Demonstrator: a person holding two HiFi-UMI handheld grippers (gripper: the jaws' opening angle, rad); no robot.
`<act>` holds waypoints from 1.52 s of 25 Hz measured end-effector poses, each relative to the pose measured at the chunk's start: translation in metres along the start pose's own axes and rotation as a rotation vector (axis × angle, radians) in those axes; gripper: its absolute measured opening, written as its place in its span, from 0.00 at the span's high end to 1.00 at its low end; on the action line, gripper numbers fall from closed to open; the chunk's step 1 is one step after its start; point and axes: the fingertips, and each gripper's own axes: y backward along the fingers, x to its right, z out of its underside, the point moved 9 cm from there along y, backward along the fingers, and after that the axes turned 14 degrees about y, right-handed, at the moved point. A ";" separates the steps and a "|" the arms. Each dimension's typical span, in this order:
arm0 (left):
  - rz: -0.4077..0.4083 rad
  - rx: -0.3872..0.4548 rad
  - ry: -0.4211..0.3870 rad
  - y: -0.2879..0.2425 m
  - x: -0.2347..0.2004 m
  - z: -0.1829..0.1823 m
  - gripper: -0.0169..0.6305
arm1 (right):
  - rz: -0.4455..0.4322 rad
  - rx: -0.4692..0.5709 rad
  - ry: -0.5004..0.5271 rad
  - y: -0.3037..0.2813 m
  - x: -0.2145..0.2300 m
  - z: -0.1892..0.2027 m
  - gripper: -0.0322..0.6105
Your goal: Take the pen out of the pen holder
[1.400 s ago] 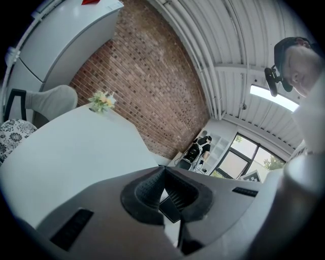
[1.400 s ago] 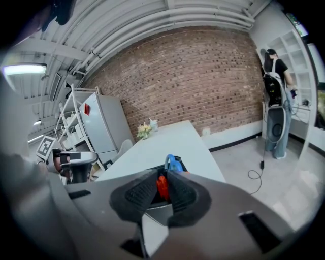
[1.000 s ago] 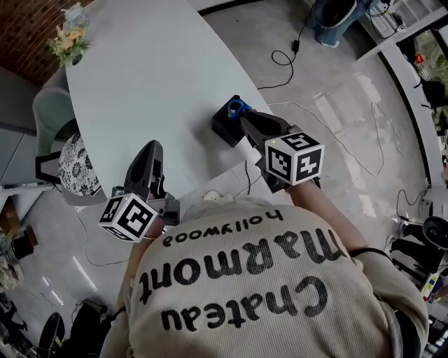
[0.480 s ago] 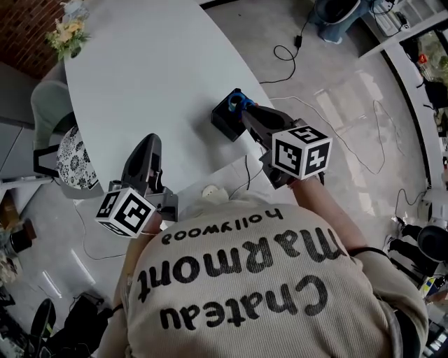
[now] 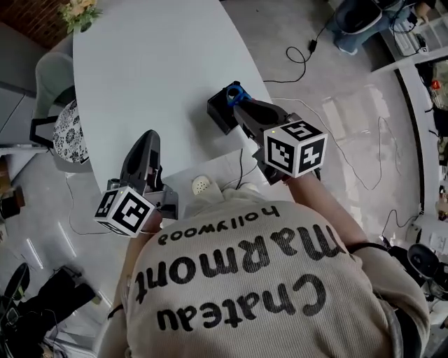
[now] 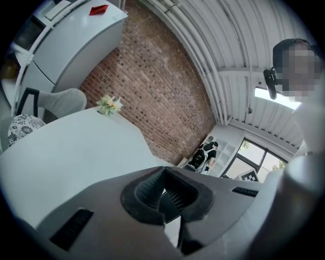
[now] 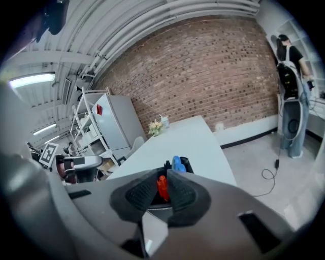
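A black pen holder (image 5: 218,113) stands near the right edge of the white table (image 5: 140,70), with a blue pen top (image 5: 236,92) sticking out of it. My right gripper (image 5: 236,105) is right over the holder. In the right gripper view its jaws (image 7: 162,184) are shut on a red pen (image 7: 162,188), with the blue pen (image 7: 177,163) and the holder's rim (image 7: 187,162) just beyond. My left gripper (image 5: 149,135) rests over the table's near edge, apart from the holder. In its own view, the left gripper (image 6: 163,177) has its pads together with nothing held.
A flower bunch (image 5: 79,8) stands at the table's far end. A grey chair with a patterned cushion (image 5: 66,133) is at the left. Cables (image 5: 301,59) trail over the floor on the right. A white round object (image 5: 202,185) lies by my body.
The head view has drifted, so the table sits a little further left and up. My right gripper stays at the holder. The left gripper holds its place.
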 end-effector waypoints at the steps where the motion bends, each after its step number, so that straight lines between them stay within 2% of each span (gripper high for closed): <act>1: -0.008 0.011 0.004 0.003 0.002 0.004 0.97 | -0.011 -0.002 0.006 0.001 0.001 0.000 0.85; 14: -0.051 0.135 -0.012 0.041 0.039 0.029 0.97 | -0.115 0.022 0.081 0.024 -0.004 -0.005 0.85; 22: -0.060 0.159 -0.045 0.057 0.059 0.044 0.97 | -0.140 0.047 0.108 0.043 -0.003 -0.007 0.85; 38: -0.126 0.224 -0.048 0.095 0.081 0.076 0.97 | -0.177 0.119 0.113 0.080 -0.001 -0.009 0.85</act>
